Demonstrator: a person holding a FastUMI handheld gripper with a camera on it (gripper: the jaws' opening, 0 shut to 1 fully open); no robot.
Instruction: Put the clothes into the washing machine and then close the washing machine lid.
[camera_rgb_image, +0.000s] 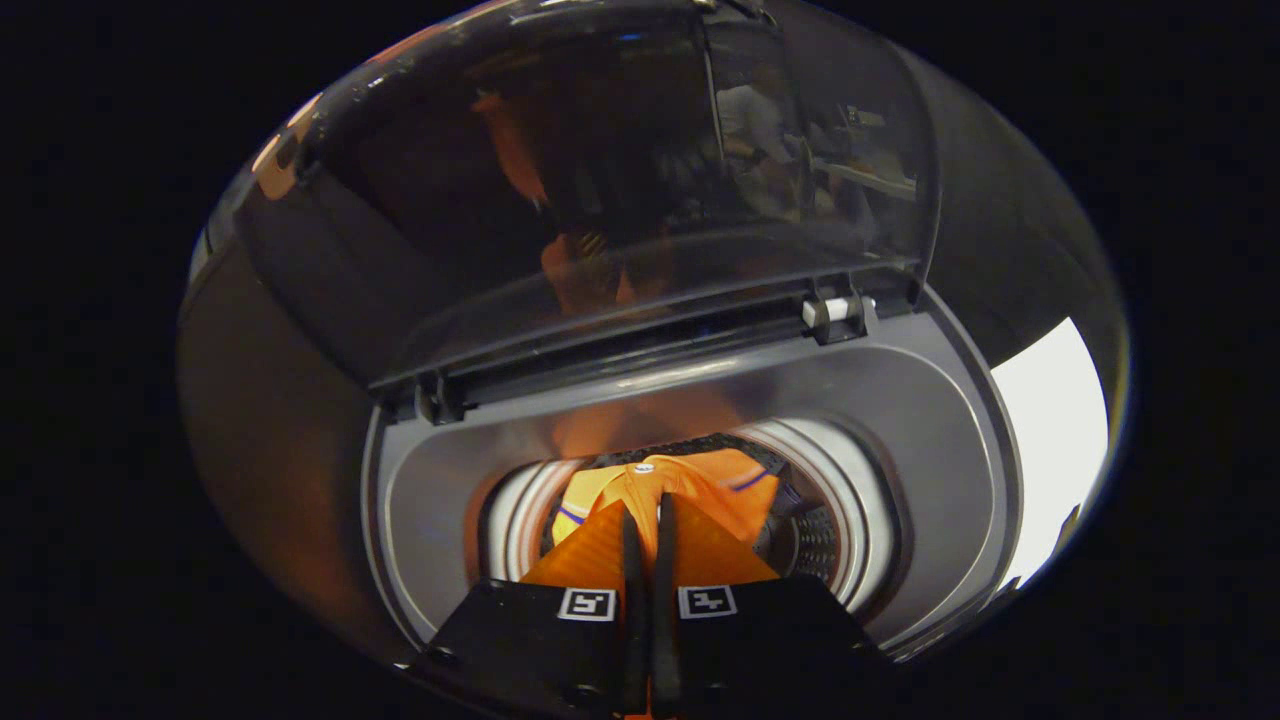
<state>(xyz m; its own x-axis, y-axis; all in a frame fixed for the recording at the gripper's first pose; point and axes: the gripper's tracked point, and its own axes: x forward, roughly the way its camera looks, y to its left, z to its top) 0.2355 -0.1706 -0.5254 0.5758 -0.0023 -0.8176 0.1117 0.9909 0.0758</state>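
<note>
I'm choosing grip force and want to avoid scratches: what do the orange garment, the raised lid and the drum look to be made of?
Orange garment: soft woven or knit cloth, matte, folding where the gripper pinches it.
Lid: likely smoked clear plastic, glossy; it mirrors the room and the orange.
Drum: looks like perforated metal with a shiny ribbed rim, though plastic can't be ruled out.

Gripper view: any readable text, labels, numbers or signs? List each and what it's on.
No readable words or numbers.
Two square black-and-white markers on the claw: patterns, not text.
Washing machine lid, raised: only blurred reflections, nothing legible.
Orange garment, pinched in the claw's fingers over the drum: blue trim, no print.
</note>
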